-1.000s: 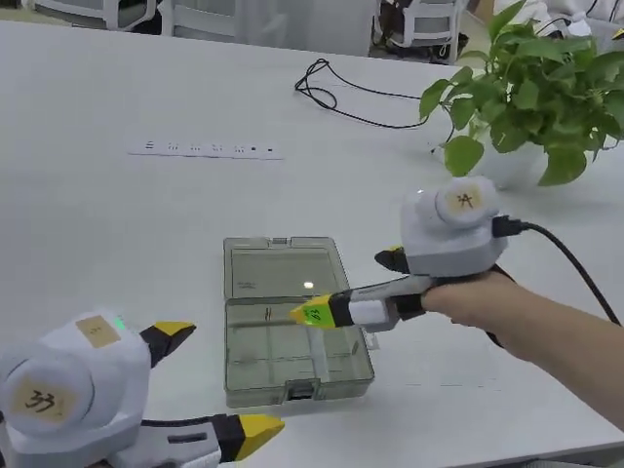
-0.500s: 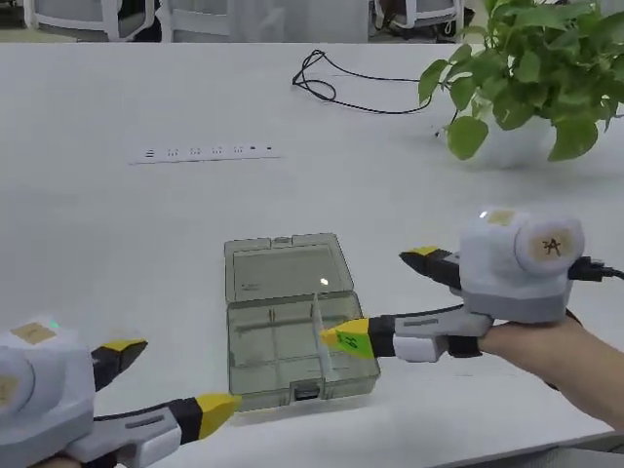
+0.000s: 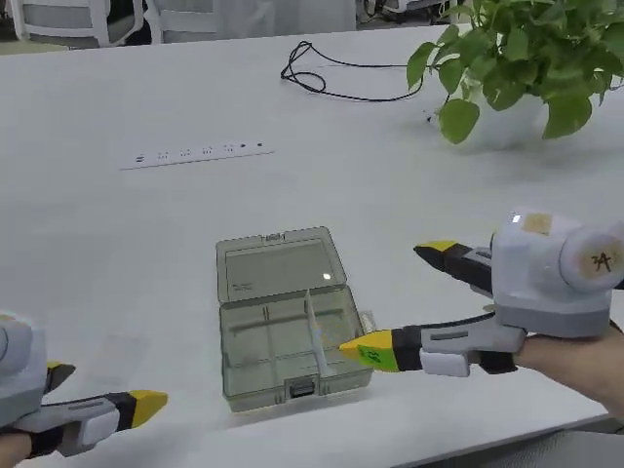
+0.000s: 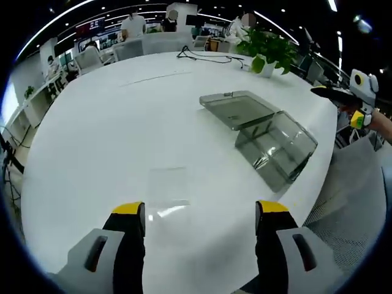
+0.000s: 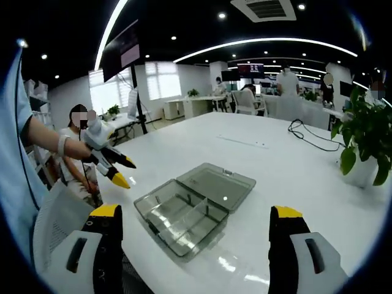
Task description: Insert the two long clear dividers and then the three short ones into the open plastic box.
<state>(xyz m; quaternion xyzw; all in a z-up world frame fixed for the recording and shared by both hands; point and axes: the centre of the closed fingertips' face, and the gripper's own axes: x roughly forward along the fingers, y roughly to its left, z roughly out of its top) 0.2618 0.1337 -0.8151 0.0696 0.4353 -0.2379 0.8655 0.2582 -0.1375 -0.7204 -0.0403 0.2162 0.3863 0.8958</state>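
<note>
Looked down on a white table (image 3: 88, 244) with an open plastic box (image 3: 292, 341) near its front edge.

Well left of the box, held the left gripper (image 3: 102, 388) low over the table, jaws spread wide with nothing between them. Aimed it at a clear divider (image 4: 166, 191) lying flat on the table left of the box, just ahead of the jaws in the left gripper view. Probably lined it up that way to slip one jaw under the sheet's edge and pinch it. Could not tell whether long or short.

At the box itself, found the lid (image 3: 278, 263) folded flat behind the tray, hinge on the far side, leaving the tray open from above for dropping dividers in. Made out an upright divider (image 3: 314, 336) standing in the tray, running from hinge side to latch side, right of the tray's middle. Could not count any others through the clear walls.

Just right of the box, held the right gripper (image 3: 402, 298) with jaws wide apart and empty, lower yellow tip at the box's right wall. Seemingly parked it there, out of the tray, to leave room for the next divider.

Behind the box, noted a power strip (image 3: 195, 154). Farther behind and to the right, noted a black cable (image 3: 322, 76) and a potted plant (image 3: 517, 58), all well apart from the box.
</note>
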